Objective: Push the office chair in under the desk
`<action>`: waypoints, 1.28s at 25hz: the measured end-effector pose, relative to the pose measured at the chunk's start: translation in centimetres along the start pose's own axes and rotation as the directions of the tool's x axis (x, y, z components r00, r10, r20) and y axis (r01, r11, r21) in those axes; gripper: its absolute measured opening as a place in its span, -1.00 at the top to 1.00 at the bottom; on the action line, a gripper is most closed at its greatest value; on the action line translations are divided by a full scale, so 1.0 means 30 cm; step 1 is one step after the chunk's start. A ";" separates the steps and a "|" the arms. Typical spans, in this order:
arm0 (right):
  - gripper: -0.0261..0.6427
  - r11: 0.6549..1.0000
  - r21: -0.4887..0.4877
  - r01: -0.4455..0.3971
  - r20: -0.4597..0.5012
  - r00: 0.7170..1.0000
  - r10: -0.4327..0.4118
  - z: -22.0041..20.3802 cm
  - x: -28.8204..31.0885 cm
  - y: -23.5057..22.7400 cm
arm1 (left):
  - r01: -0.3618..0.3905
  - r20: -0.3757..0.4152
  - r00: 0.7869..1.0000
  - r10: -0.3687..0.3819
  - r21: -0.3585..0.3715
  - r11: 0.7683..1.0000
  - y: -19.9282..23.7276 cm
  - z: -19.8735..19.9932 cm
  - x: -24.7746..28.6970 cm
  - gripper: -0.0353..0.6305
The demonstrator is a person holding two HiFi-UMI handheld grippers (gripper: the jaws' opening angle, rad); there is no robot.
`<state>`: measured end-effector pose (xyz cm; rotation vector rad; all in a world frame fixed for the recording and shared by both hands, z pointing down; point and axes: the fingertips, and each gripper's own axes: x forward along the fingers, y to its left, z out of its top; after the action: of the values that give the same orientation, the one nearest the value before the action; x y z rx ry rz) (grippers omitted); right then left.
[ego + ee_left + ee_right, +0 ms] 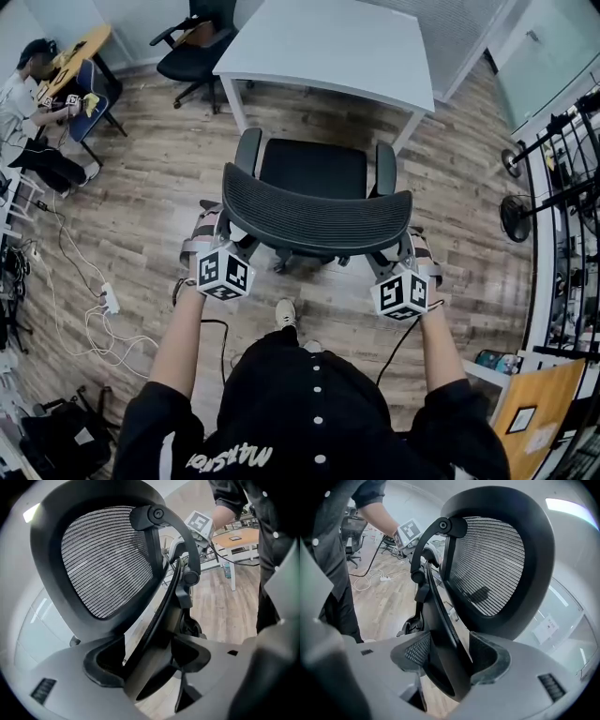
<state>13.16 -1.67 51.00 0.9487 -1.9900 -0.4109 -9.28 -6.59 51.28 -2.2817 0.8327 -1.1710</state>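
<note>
On the wood floor [159, 187], just short of the desk's near edge: one office chair [314, 173], black, with a mesh backrest [316, 217] and two armrests. It faces the white desk [328, 42], lined up with the gap between the two near legs. The seat does not look to be under the top yet.

Left gripper [216, 232]: pinching the backrest's left rim. The left gripper view shows the dark frame edge running between the two pads, with both pads against it.

Right gripper [403, 251]: pinching the backrest's right rim in the same way. Its own view shows the frame edge filling the gap between the pads.

Operator: standing directly behind the chair with arms forward and one shoe [285, 312] close to the chair base.

Step in hand (judgement): the grip on both sides is made and the push proper has barely begun or is about to. Most of the travel remains.

Next move (judgement): an even forward push from both sides, so the chair rolls straight and the armrests pass between the desk legs. An uneven push would likely swivel the seat or turn the casters toward a leg.

Surroundings:
- Second office chair [197, 42], black, at the desk's far left corner.
- A seated person [23, 89] at the floor's far left edge.
- Power strip [110, 298] with loose white cable, on the floor well left of the chair.
- Floor fan [516, 217] at the floor's right edge.
</note>
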 end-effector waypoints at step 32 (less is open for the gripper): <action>0.09 0.999 0.027 0.041 -0.053 0.998 -0.039 0.017 0.209 -0.169 | 0.016 0.049 0.999 -0.017 0.032 0.999 0.211 -0.031 0.203 -0.07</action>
<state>13.03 -9.75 51.27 1.0083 -1.9367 -0.3778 -9.22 -15.42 51.32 -2.2865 0.7732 -1.1223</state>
